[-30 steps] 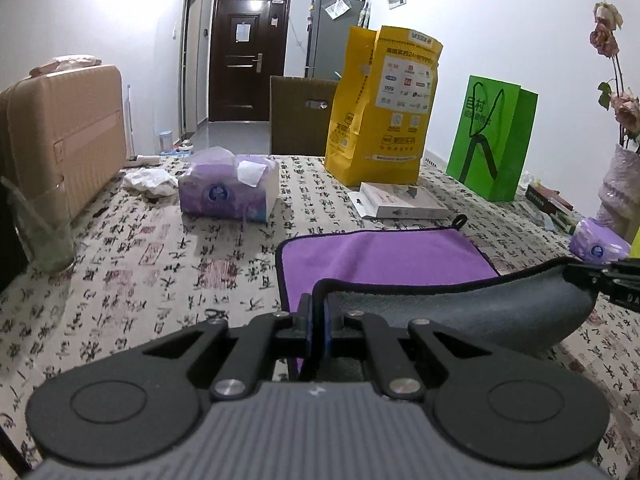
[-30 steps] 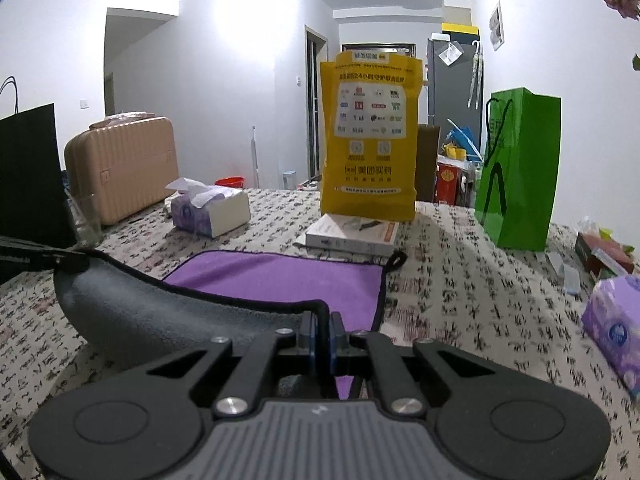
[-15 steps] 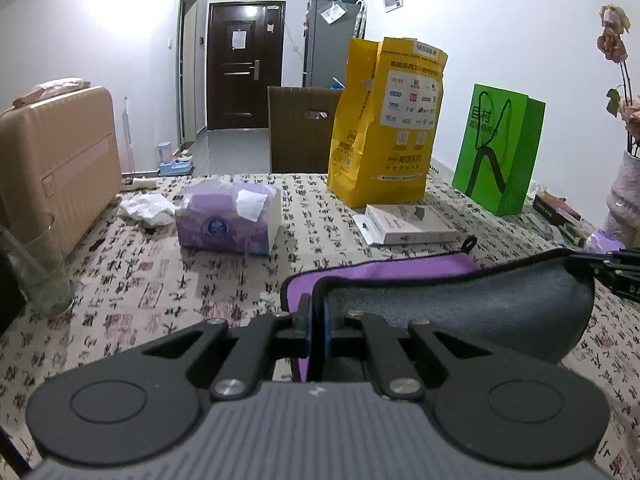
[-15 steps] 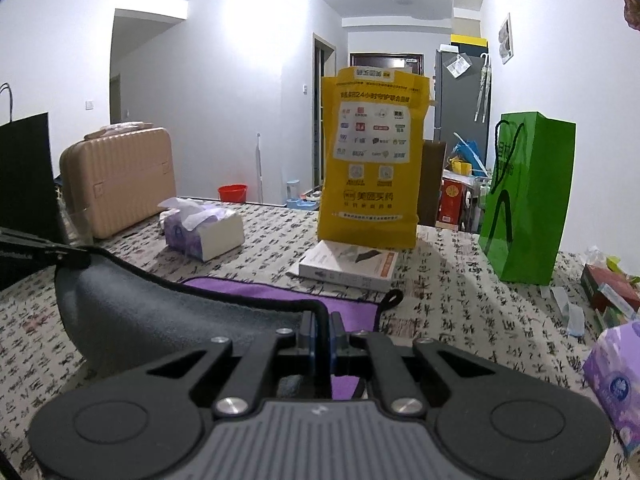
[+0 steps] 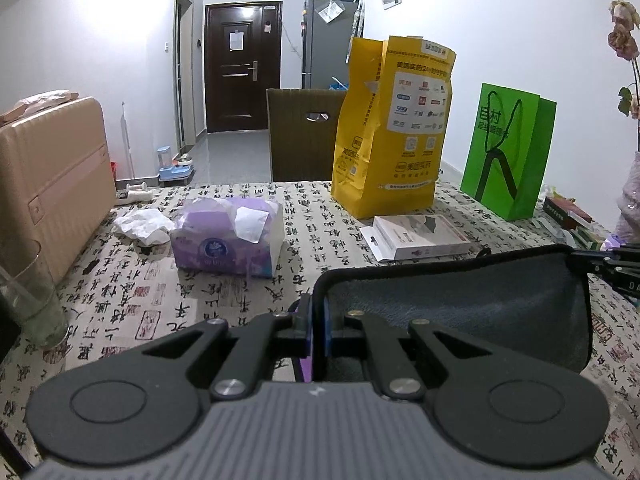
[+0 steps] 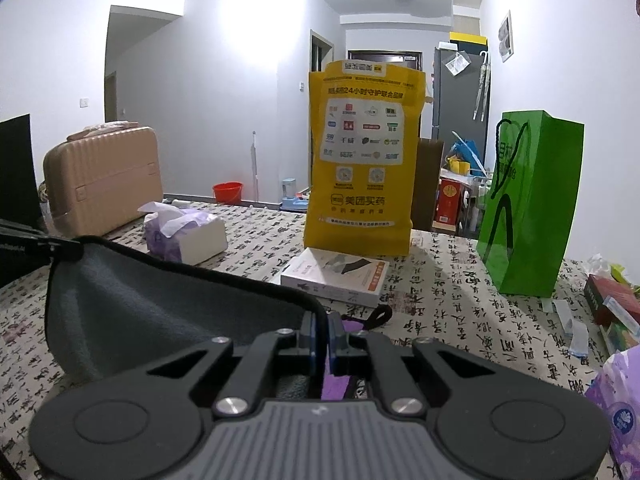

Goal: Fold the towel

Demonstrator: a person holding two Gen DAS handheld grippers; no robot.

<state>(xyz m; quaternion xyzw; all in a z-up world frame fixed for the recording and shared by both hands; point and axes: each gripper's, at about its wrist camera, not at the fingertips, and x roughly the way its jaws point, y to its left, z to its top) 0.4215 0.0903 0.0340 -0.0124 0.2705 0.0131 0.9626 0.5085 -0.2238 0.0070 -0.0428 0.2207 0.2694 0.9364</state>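
The towel is purple on one face and grey on the other, with a black hem. Its grey face hangs between my two grippers above the table; it also shows in the right wrist view. My left gripper is shut on the towel's near left corner. My right gripper is shut on the near right corner. A strip of purple and the black hanging loop show past the right fingers. The part lying on the table is mostly hidden.
On the patterned tablecloth stand a purple tissue box, a white flat box, a yellow paper bag and a green bag. A beige suitcase and a glass are at left. A second tissue pack lies right.
Both grippers have lifted the held towel edge and carried it forward over the flat purple part, which now is almost fully covered from view.
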